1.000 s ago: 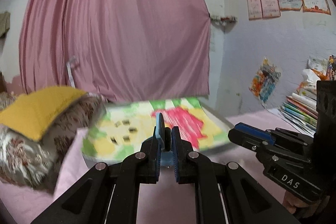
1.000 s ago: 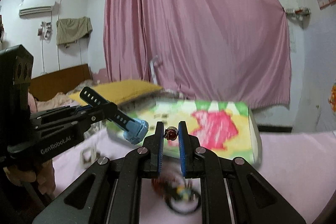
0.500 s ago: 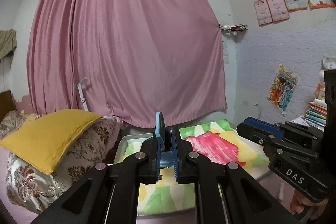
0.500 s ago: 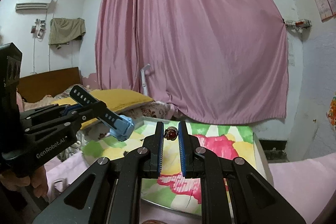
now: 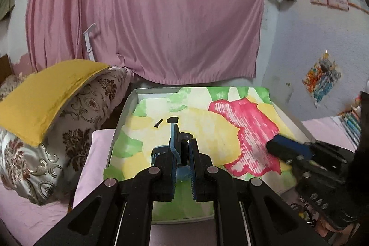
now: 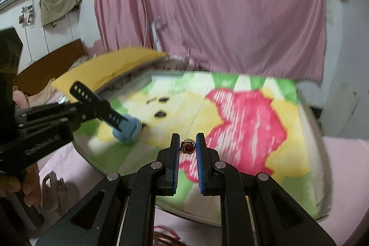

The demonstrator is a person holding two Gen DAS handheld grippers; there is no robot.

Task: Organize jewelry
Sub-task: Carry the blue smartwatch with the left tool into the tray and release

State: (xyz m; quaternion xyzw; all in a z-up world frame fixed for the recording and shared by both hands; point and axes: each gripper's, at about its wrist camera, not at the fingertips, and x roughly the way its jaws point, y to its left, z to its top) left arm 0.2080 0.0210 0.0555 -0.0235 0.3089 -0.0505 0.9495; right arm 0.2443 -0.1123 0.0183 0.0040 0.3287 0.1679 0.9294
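My right gripper (image 6: 187,145) is shut on a gold ring with a red stone (image 6: 188,146), held above the tray (image 6: 313,190) lined with a painted green, yellow and red sheet. My left gripper (image 5: 183,145) is shut on a light blue watch with a black strap (image 6: 103,107), its fingers over the tray's yellow patch. A few small dark pieces (image 5: 171,119) lie on the sheet beyond it. The right gripper also shows in the left wrist view (image 5: 280,150), over the red patch. Other jewelry (image 6: 165,234) lies on the pink cloth below the right gripper.
A yellow cushion (image 5: 43,93) on a patterned pillow (image 5: 76,130) lies left of the tray. A pink curtain (image 5: 147,15) hangs behind. Stacked books (image 5: 352,123) stand at the right. The tray (image 5: 122,121) rests on a pink bedsheet (image 5: 92,167).
Both grippers have tipped down toward the tray, which now fills the lower views. The ring and watch stay gripped. The right view is blurred by motion.
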